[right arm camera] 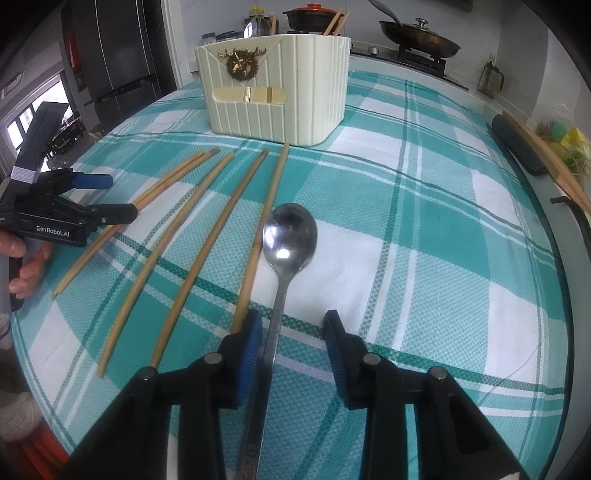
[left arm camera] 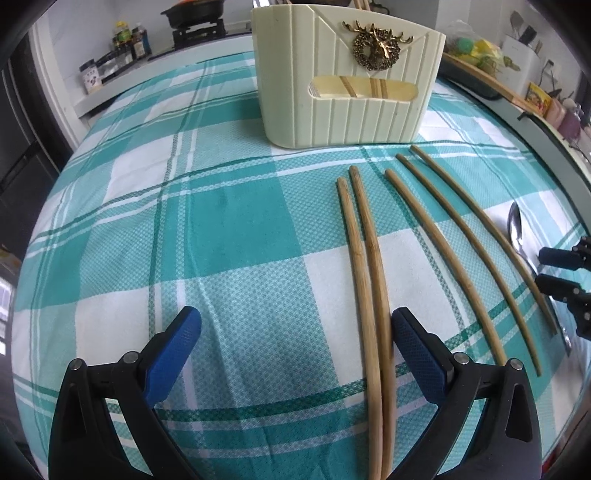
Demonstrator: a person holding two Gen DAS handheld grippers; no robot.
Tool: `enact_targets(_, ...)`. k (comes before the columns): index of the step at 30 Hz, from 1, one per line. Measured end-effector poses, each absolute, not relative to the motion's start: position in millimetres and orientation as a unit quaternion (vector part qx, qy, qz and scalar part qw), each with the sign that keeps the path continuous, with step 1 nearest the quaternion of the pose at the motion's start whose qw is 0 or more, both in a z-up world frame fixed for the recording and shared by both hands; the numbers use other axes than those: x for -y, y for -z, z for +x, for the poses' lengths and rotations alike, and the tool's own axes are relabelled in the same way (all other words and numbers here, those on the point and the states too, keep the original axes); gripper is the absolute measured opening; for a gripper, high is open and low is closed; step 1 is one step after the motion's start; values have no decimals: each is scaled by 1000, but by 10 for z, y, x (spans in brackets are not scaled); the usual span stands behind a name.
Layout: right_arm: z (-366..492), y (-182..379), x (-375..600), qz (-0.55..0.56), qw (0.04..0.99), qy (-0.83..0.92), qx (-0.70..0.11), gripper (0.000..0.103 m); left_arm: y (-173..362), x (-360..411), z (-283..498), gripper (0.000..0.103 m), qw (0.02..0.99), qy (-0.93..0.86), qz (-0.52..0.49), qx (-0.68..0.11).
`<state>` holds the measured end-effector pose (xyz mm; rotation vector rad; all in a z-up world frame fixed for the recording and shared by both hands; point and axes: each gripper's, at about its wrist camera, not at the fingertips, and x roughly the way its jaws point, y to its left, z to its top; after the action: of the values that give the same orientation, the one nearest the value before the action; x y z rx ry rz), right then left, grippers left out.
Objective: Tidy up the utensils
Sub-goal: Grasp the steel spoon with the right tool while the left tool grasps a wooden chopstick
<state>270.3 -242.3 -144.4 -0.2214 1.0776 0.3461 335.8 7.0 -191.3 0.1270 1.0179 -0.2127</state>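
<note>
A cream utensil holder (left arm camera: 347, 81) with a gold deer badge stands at the far side of the checked tablecloth; it also shows in the right wrist view (right arm camera: 277, 88). Several bamboo chopsticks (left arm camera: 369, 266) (right arm camera: 199, 236) lie side by side on the cloth. A metal spoon (right arm camera: 288, 240) lies to their right, also in the left wrist view (left arm camera: 515, 229). My left gripper (left arm camera: 295, 343) is open; a chopstick pair lies by its right finger. My right gripper (right arm camera: 293, 343) is open with the spoon handle between its fingers, close to the left finger (right arm camera: 247, 350).
Stoves with a pan (right arm camera: 417, 40) and pots (left arm camera: 195, 14) sit behind the table. Bottles and jars (left arm camera: 122, 51) stand at the far left. A wooden board and a dark item (right arm camera: 517, 144) lie at the table's right edge.
</note>
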Motion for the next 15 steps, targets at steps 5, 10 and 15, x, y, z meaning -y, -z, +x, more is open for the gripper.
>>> enact_targets(5,2753,1447,2405,-120,835,-162,-512,34,1885,-180,3416,101,860,96,61,-497)
enact_targets(10,2751,1437,2440,-128,828,-171,-518,37,1792,-237,3433,101,856,133,33,-498)
enact_targets(15,2780,1447,2421,-123,832,-167,-514,37,1826,-218,3553,101,858,110,40,-499)
